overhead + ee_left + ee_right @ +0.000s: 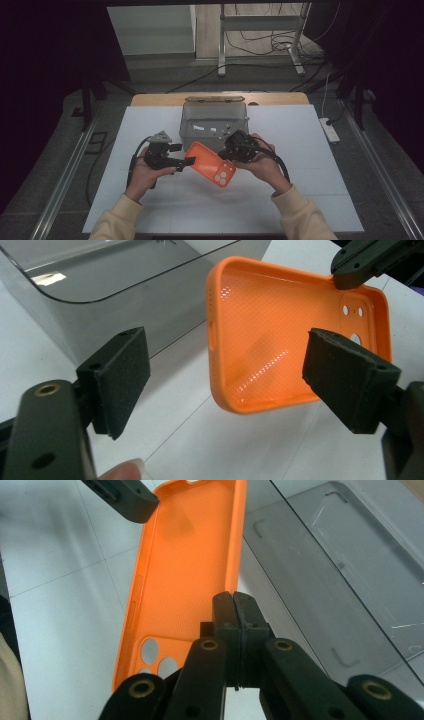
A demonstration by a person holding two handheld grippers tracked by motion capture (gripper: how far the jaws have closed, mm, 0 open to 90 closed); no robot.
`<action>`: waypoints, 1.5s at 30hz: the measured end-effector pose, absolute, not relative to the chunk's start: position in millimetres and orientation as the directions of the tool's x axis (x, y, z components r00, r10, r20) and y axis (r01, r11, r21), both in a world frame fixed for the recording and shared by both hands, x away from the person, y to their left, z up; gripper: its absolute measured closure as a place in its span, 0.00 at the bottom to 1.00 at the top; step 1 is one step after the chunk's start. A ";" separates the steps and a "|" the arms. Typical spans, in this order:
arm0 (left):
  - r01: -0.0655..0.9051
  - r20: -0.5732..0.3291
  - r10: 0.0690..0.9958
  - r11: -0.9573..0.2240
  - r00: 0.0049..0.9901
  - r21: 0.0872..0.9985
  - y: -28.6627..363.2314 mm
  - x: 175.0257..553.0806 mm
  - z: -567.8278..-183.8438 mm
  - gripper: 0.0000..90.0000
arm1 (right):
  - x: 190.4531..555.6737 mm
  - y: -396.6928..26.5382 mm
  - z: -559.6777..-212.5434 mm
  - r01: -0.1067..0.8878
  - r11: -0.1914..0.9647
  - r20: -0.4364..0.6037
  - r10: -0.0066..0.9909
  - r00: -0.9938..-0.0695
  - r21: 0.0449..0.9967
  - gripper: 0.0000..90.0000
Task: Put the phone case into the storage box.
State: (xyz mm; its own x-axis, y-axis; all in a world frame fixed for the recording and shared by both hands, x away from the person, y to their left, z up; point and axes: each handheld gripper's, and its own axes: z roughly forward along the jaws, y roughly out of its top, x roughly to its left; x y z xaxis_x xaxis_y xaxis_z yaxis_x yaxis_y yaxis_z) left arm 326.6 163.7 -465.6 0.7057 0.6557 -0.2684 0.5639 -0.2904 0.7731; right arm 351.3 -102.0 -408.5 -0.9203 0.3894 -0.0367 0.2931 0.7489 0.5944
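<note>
Glossy orange rubbery phone case point(280, 340); smooth grey translucent plastic box point(212, 120)

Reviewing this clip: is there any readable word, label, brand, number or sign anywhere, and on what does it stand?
None can be read.
Orange phone case: no print on its inside, just a dotted texture and camera holes.
Grey box: a pale patch that may be a sticker, too small and blurred to read.
Left gripper and right gripper: plain black jaws, no markings.

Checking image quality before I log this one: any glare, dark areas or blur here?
High view: surroundings dark, white table well lit. Left gripper view: glare streak on the grey box, bright speckles inside the orange phone case, near pads soft. Right gripper view: reflections on the box lid.
</note>
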 end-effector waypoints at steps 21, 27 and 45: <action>0.578 -0.310 0.590 -0.340 0.745 0.742 156.0 336.7 -472.3 0.49 | 348.9 -101.4 -409.1 0.256 0.765 -0.045 0.348 -0.936 0.590 0.99; 0.561 -0.287 0.585 -0.363 0.759 0.744 155.4 332.9 -469.9 0.68 | 348.9 -101.7 -409.2 0.253 0.768 -0.051 0.347 -0.937 0.589 0.99; 0.574 -0.326 0.553 -0.363 0.767 0.734 159.7 325.4 -464.9 0.90 | 351.3 -108.7 -408.5 0.270 0.759 -0.064 0.379 -0.923 0.593 0.99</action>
